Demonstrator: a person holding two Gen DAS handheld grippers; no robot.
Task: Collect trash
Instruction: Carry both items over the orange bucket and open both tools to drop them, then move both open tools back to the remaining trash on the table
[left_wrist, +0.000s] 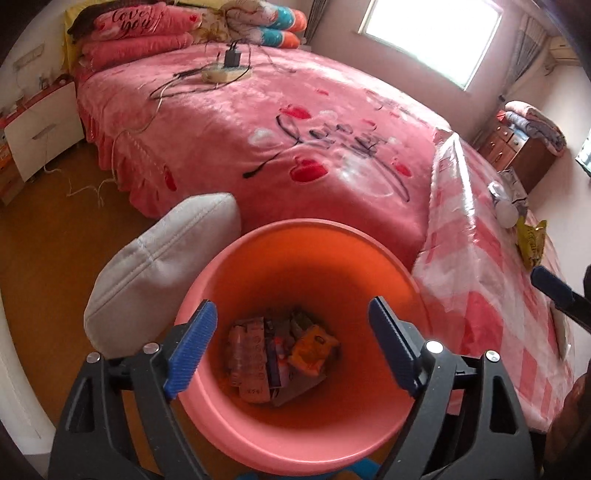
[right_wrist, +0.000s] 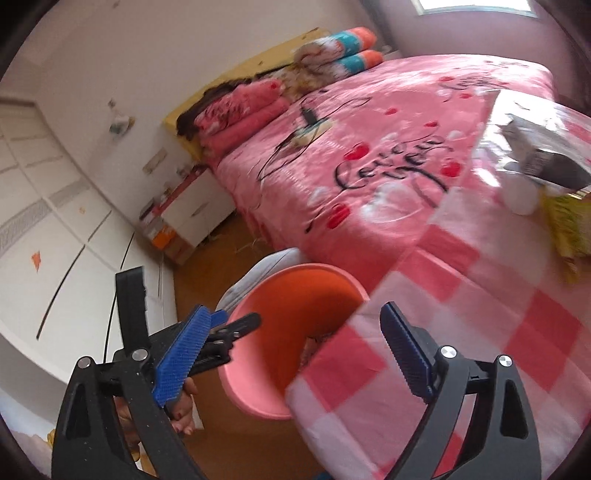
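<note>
A pink bin (left_wrist: 295, 439) stands on the floor beside the table and holds several wrappers and packets (left_wrist: 280, 358). My left gripper (left_wrist: 291, 347) is open and empty, right above the bin's mouth. My right gripper (right_wrist: 291, 354) is open and empty, over the table's corner next to the bin (right_wrist: 258, 384). A yellow wrapper (left_wrist: 530, 240) and a white ball (left_wrist: 505, 214) lie on the checked table. They show in the right wrist view too: the yellow wrapper (right_wrist: 569, 225), the white ball (right_wrist: 521, 194), and a grey packet (right_wrist: 543, 155) beyond them.
The pink-checked table (left_wrist: 491, 302) is at the right. A pink bed (left_wrist: 258, 122) with a power strip (left_wrist: 225, 72) and cables lies behind the bin. A white cushion (left_wrist: 159, 266) leans left of the bin. A nightstand (left_wrist: 40, 125) stands at far left.
</note>
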